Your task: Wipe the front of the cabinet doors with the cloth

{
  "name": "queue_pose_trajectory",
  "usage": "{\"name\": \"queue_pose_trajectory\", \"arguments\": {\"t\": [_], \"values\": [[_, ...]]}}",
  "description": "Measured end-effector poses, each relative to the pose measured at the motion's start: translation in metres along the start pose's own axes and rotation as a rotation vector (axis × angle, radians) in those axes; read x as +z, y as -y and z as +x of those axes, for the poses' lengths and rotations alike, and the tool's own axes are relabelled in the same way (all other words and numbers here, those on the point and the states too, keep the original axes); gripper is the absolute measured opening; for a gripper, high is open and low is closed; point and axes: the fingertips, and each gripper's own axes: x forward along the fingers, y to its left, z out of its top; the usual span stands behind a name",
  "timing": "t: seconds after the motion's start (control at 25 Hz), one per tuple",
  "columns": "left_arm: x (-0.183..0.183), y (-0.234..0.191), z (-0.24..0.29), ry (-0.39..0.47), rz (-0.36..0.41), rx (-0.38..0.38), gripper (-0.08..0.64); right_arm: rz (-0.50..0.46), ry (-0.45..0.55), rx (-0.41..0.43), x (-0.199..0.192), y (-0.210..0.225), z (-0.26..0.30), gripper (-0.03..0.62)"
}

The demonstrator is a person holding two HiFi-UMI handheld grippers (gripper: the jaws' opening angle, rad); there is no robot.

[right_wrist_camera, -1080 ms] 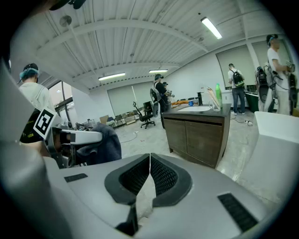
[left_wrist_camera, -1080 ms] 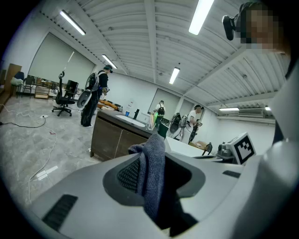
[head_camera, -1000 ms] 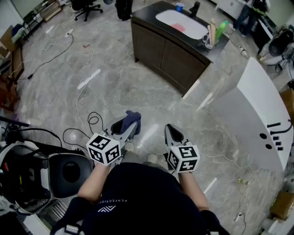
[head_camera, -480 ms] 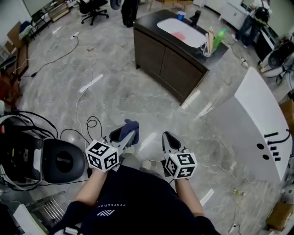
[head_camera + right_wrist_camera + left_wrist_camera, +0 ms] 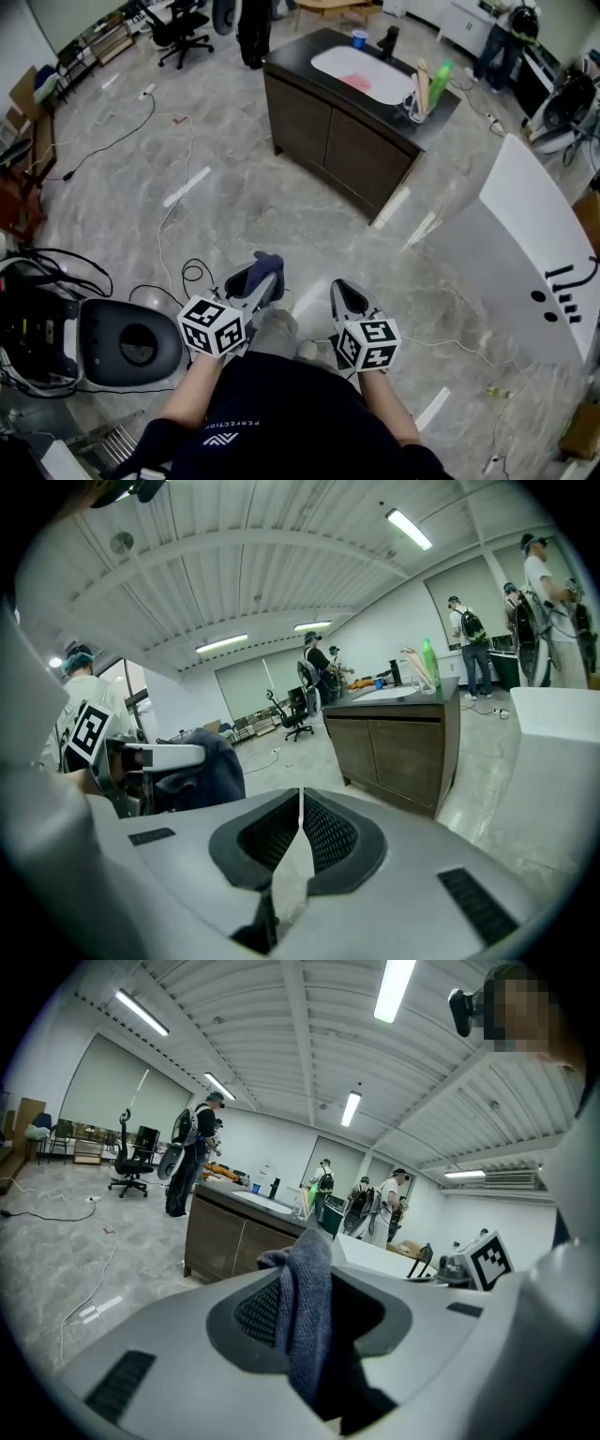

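The dark brown cabinet [image 5: 347, 131] with two doors stands across the floor ahead of me, a white sink in its black top. It also shows in the left gripper view as the cabinet [image 5: 230, 1241] and in the right gripper view as the cabinet [image 5: 398, 747]. My left gripper [image 5: 265, 272] is shut on a blue-grey cloth [image 5: 269, 261]; the cloth [image 5: 305, 1312] hangs between its jaws. My right gripper [image 5: 343, 287] is shut with nothing in it, the jaws touching in the right gripper view [image 5: 300, 822]. Both are held low, well short of the cabinet.
A white curved panel [image 5: 539, 248] stands at the right. Cables [image 5: 173, 178] trail over the marble floor at the left, near a black round-seated device [image 5: 127, 342]. Bottles and a utensil holder [image 5: 427, 84] sit on the cabinet top. People stand beyond the cabinet.
The view has shifted slightly; the cabinet sits a little nearer and more centred. Both grippers keep the same pose, the cloth still held in the left.
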Motion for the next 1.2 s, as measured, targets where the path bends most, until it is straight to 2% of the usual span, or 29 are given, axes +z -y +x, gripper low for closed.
{"name": "queue_pose_trajectory", "arguments": {"t": [0.2, 0.52, 0.76, 1.2], "values": [[0.018, -0.025, 0.025, 0.014, -0.014, -0.017, 0.126, 0.02, 0.014, -0.047, 0.024, 0.017, 0.03, 0.038], [0.048, -0.092, 0.066, 0.002, -0.048, -0.022, 0.126, 0.017, -0.009, -0.064, 0.064, 0.032, 0.104, 0.038], [0.071, -0.138, 0.083, -0.007, -0.053, -0.038, 0.126, 0.008, -0.029, -0.052, 0.092, 0.024, 0.16, 0.038], [0.068, -0.194, 0.099, -0.061, -0.081, -0.047, 0.126, -0.01, -0.062, -0.059, 0.11, 0.025, 0.222, 0.038]]}}
